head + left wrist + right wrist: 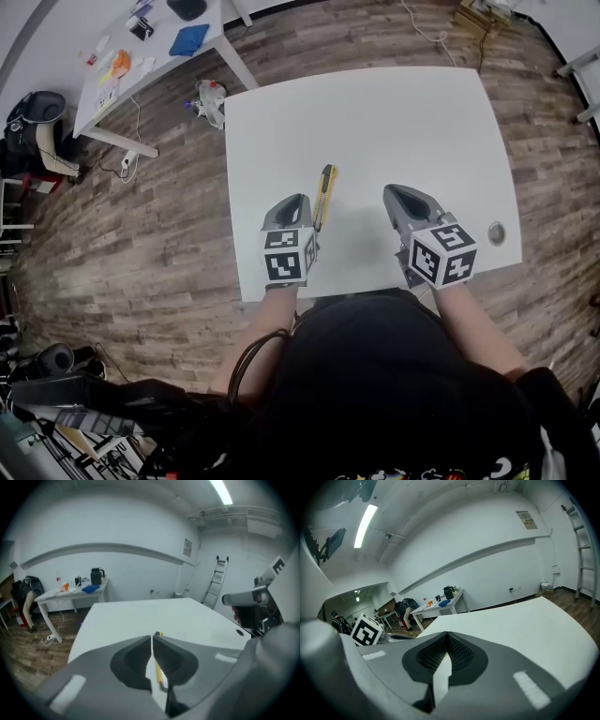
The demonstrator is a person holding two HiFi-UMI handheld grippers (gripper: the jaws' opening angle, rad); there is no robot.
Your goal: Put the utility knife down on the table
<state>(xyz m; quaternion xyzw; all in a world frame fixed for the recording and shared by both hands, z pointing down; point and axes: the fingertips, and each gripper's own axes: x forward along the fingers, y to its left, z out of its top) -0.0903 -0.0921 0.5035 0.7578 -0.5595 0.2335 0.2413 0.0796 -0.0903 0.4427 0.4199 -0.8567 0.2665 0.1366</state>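
Note:
The yellow utility knife (324, 195) lies lengthwise on the white table (394, 122), just right of my left gripper (298, 200). In the left gripper view the jaws meet at their tips, and a strip of the knife (160, 673) shows through the gap behind them, lower down on the table. My left gripper (153, 637) is shut, and nothing looks clamped between its tips. To the right, my right gripper (398, 193) hovers over bare table, shut and empty; its own view shows the pads (446, 636) closed together.
A round grommet hole (496, 232) sits near the table's right front edge. A second table (141, 56) with a blue cloth and small items stands at the far left. A ladder (218, 581) leans on the far wall. Wooden floor surrounds the table.

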